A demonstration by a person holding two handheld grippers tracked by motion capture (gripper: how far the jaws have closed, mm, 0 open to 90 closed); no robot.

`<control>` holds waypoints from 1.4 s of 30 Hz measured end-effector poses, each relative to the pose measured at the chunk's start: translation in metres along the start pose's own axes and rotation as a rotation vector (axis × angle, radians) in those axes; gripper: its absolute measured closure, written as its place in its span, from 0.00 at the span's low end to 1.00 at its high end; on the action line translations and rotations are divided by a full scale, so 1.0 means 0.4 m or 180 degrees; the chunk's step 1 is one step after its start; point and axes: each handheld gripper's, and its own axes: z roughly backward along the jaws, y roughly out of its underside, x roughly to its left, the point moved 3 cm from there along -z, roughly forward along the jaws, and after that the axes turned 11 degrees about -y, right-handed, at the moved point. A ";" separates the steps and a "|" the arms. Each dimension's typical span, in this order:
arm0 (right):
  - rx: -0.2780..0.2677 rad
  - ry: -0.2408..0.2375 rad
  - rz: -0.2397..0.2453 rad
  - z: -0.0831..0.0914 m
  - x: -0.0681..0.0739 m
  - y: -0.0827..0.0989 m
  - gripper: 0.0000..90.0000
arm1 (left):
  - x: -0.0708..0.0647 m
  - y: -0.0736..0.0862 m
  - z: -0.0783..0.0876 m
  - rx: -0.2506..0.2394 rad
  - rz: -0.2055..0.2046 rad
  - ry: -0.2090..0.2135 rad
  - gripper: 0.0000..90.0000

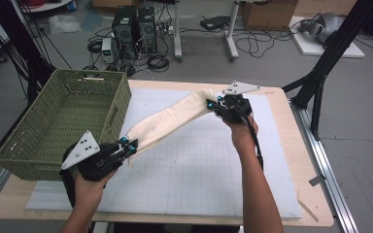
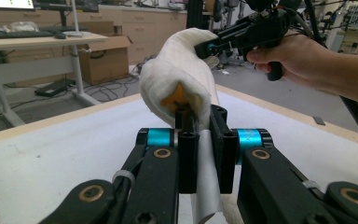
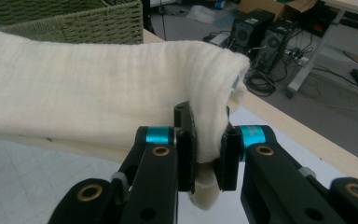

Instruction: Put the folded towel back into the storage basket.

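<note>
A cream cloth (image 1: 175,121), folded into a long band, hangs stretched above the table (image 1: 291,145) between the two hand-held grippers. The left gripper (image 1: 132,145), at the near end of the band, has its jaws closed on the cloth's end; in the left gripper view (image 2: 200,135) the fabric is pinched between the black jaws and bulges just beyond them. The right gripper (image 1: 212,105), at the far end, is likewise clamped on the cloth, whose folded edge wraps over its jaws in the right gripper view (image 3: 207,140). A green woven basket (image 1: 63,121) stands just beside the left gripper, on its outer side, its near wall close to the held end. Beneath the band and between the grippers the white gridded mat (image 1: 199,170) lies bare. Beyond the right gripper the table's far edge is near.
</note>
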 end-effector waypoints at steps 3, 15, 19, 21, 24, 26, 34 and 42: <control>0.0006 -0.0004 0.0059 -0.018 0.003 -0.024 0.90 | 0.014 -0.007 0.013 -0.0042 0.0005 -0.0069 0.93; 0.0007 -0.0097 0.0241 -0.149 0.028 -0.151 0.90 | 0.048 -0.005 0.060 -0.0094 -0.0012 -0.0307 0.93; -0.0021 -0.0154 0.0311 -0.186 0.039 -0.177 0.90 | 0.068 -0.005 0.079 -0.0113 0.0021 -0.0390 0.93; -0.0027 -0.0184 0.0306 -0.207 0.044 -0.186 0.90 | 0.078 -0.005 0.087 -0.0124 0.0035 -0.0431 0.93; -0.0026 -0.0217 0.0370 -0.234 0.052 -0.206 0.90 | 0.092 -0.002 0.102 -0.0131 0.0055 -0.0491 0.92; -0.0045 -0.0253 0.0374 -0.252 0.057 -0.220 0.90 | 0.095 -0.001 0.105 -0.0134 0.0062 -0.0513 0.93; -0.0021 -0.0372 0.0487 -0.331 0.087 -0.288 0.90 | 0.137 0.004 0.145 -0.0192 0.0160 -0.0668 0.93; -0.0016 -0.0450 0.0596 -0.400 0.125 -0.348 0.90 | 0.169 0.008 0.179 -0.0231 0.0196 -0.0849 0.93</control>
